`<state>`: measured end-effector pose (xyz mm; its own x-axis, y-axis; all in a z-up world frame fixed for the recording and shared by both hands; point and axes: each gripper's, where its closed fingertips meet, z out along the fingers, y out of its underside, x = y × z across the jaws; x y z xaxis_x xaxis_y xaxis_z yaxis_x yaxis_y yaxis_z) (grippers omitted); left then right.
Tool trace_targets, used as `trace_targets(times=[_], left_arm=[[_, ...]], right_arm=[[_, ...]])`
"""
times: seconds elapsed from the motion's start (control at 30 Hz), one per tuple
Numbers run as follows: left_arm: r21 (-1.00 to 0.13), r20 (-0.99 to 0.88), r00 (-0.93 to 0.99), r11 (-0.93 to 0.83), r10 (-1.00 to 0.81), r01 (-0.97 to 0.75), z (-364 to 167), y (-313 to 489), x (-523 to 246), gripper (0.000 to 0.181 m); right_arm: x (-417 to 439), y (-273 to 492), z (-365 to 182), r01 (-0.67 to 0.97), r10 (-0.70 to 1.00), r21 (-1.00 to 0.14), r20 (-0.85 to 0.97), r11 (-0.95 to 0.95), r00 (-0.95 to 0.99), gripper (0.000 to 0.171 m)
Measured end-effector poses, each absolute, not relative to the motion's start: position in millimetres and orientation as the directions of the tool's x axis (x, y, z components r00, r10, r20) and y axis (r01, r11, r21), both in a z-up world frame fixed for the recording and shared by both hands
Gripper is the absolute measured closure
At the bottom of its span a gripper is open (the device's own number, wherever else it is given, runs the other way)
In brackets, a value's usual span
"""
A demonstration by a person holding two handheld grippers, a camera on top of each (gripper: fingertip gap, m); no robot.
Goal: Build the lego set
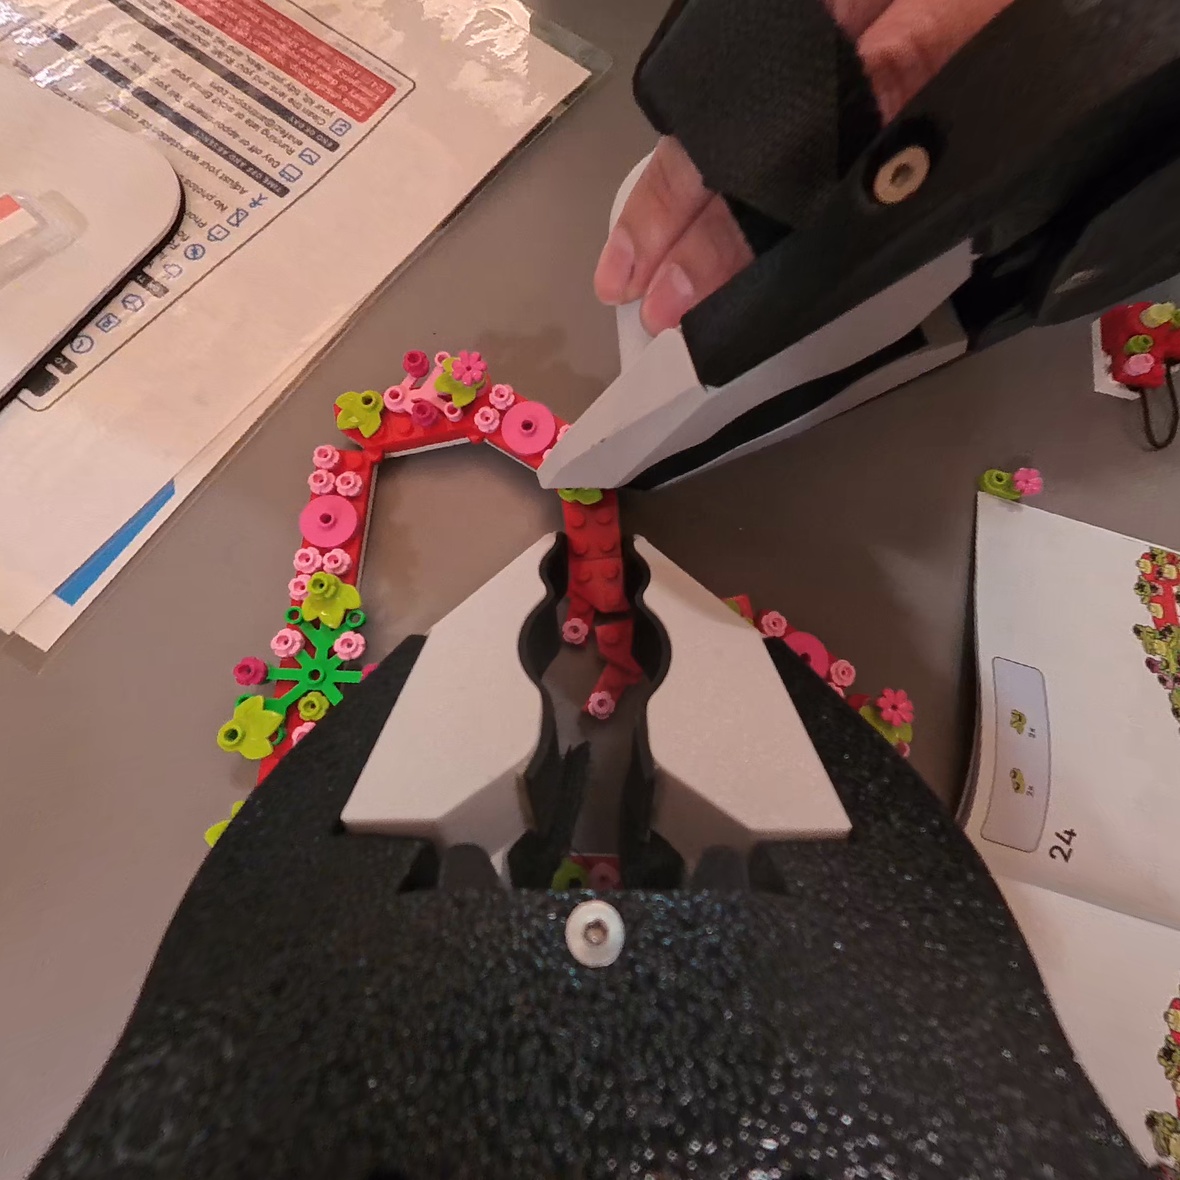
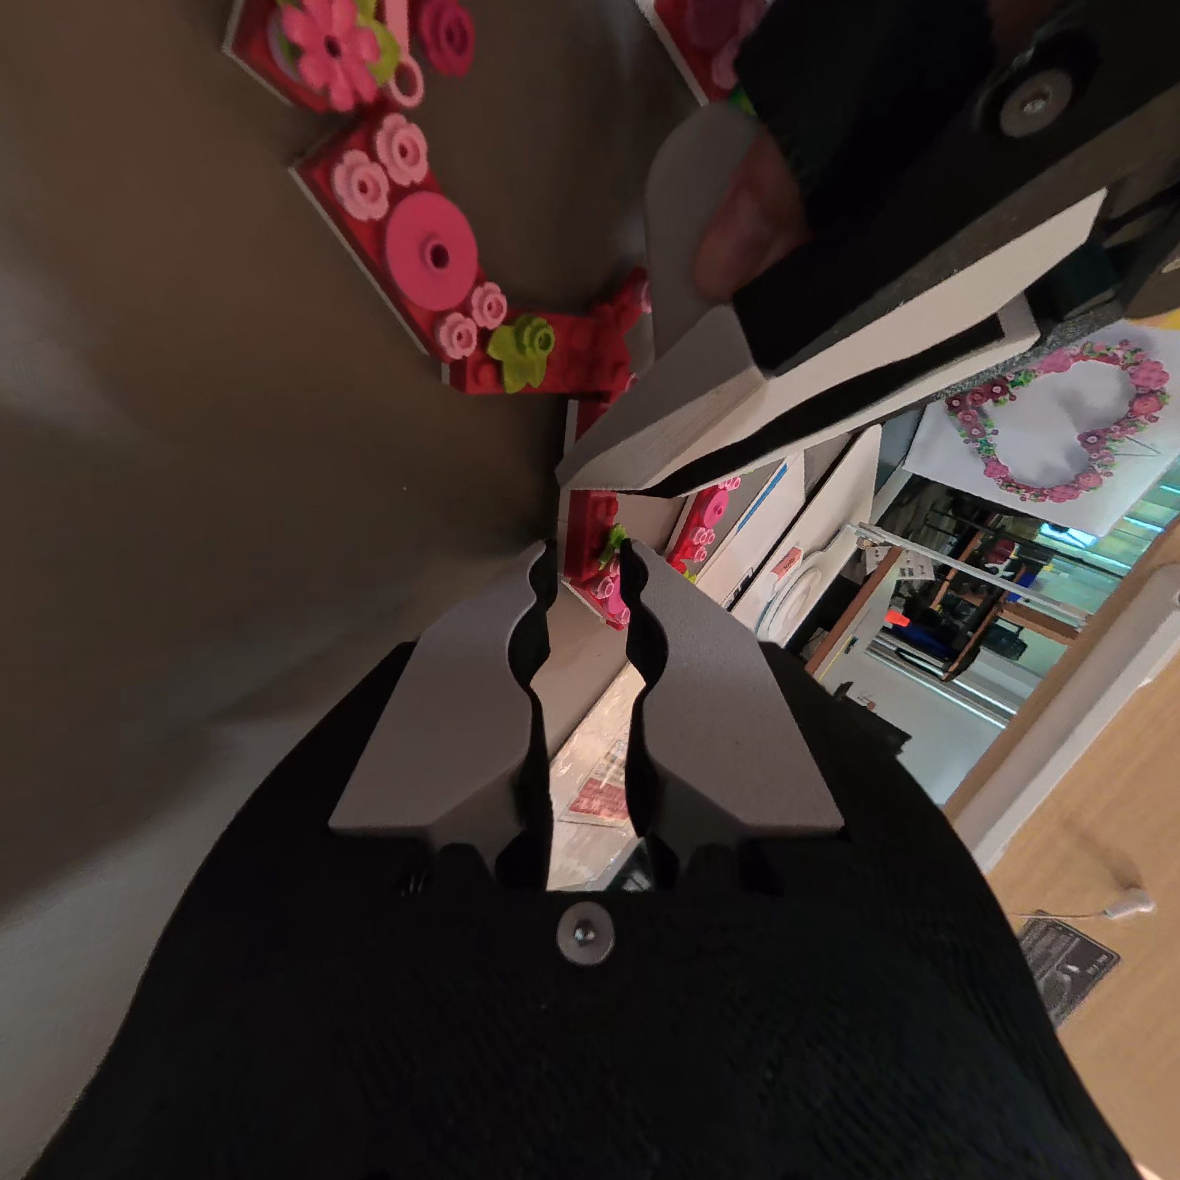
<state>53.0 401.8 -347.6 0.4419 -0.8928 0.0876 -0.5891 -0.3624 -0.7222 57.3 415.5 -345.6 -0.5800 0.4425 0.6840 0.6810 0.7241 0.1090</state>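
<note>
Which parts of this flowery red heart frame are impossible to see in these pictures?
- Left wrist view: the red brick heart frame's lower half, behind the black left gripper.
- Same view: the top centre joint, under the right gripper.
- Right wrist view: near flowers blurred; frame cut off at the top edge.

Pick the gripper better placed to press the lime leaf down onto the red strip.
Right gripper: its tips sit right over the lime leaf. The left gripper already clamps the red strip, steadying it.

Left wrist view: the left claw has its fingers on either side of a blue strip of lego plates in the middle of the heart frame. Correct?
Not quite. The strip between the left claw fingers is red, not blue, as the left wrist view shows. It does run through the middle of the heart frame.
</note>
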Motion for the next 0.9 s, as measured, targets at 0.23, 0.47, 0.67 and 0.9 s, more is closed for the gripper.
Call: trace_targets(times=[0.23, 0.47, 0.67, 0.9], left_arm=[[-0.677, -0.314, 0.385, -0.079, -0.868, -0.732, -342, 414, 52, 0.137], [-0.666, -0.503, 0.311, 0.133, -0.806, -0.734, -328, 417, 54, 0.137], [-0.527, -0.714, 0.218, 0.306, -0.666, -0.793, -328, 424, 52, 0.159], [-0.341, -0.841, 0.094, 0.388, -0.533, -0.856, -332, 428, 52, 0.169]], right_arm=[[58, 421, -345, 0.757, 0.557, -0.057, 0.713, 0.651, -0.426, 0.153], [59, 424, -337, 0.778, 0.680, -0.277, 0.691, 0.563, -0.246, 0.153], [57, 428, -334, 0.760, 0.737, -0.387, 0.654, 0.522, -0.174, 0.153], [56, 431, -337, 0.763, 0.724, -0.369, 0.665, 0.531, -0.181, 0.153]])
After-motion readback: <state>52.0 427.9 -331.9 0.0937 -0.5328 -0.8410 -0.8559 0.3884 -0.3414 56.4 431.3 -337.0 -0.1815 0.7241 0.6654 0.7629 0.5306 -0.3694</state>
